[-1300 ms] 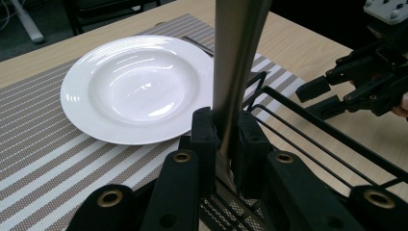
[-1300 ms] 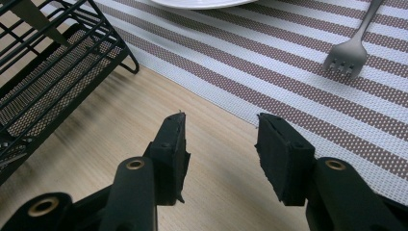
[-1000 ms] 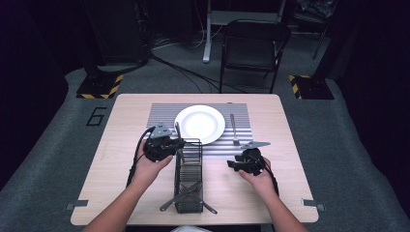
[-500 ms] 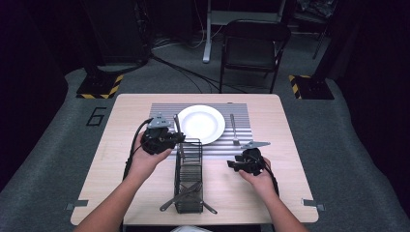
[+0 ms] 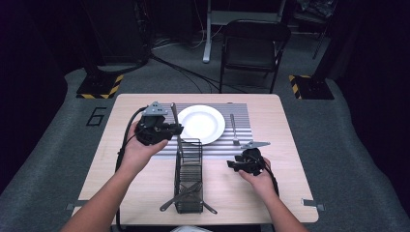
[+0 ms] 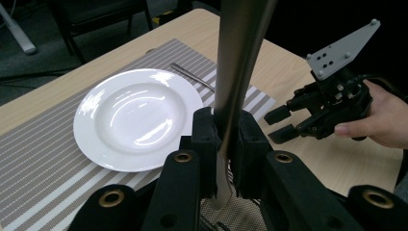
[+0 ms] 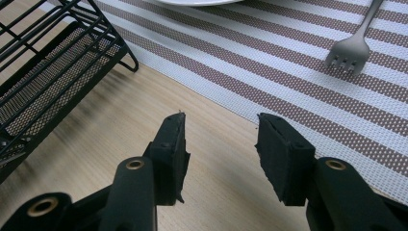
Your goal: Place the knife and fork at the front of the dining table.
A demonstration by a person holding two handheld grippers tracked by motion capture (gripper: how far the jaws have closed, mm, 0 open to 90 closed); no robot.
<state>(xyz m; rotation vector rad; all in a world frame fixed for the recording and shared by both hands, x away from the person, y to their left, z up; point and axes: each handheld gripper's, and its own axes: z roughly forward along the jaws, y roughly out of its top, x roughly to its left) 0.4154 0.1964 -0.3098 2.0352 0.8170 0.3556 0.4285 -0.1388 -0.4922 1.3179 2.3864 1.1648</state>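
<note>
- The table [image 5: 121, 159] carries a striped placemat [image 5: 241, 145] at its far middle, with a black wire rack [image 5: 188, 179] standing nearer the person, running from the mat's near edge toward the table's near edge.
- A white plate [image 5: 200, 123] sits in the middle of the mat; a fork [image 5: 232, 128] lies on the mat just right of the plate, its long axis running away from the person.
- The left gripper [image 5: 167, 129] is above the mat's left part, just left of the plate and above the far end of the rack. Its jaws are clamped tight on a knife [image 5: 175, 121], which stands almost upright between the pads, as the left gripper view shows [image 6: 235, 72].
- The knife's long axis is close to vertical, while the free strip of mat on the plate's left runs away from the person, parallel to the fork. My judgement: to lay it there, the knife must be tipped from upright to flat along that line, and the left hand is plainly the nearer one.
- The right gripper [image 5: 237, 165] rests low over bare wood just off the mat's near edge, right of the rack, jaws partly apart with nothing between them [image 7: 223, 144]; the fork lies just beyond it [image 7: 353, 43].
</note>
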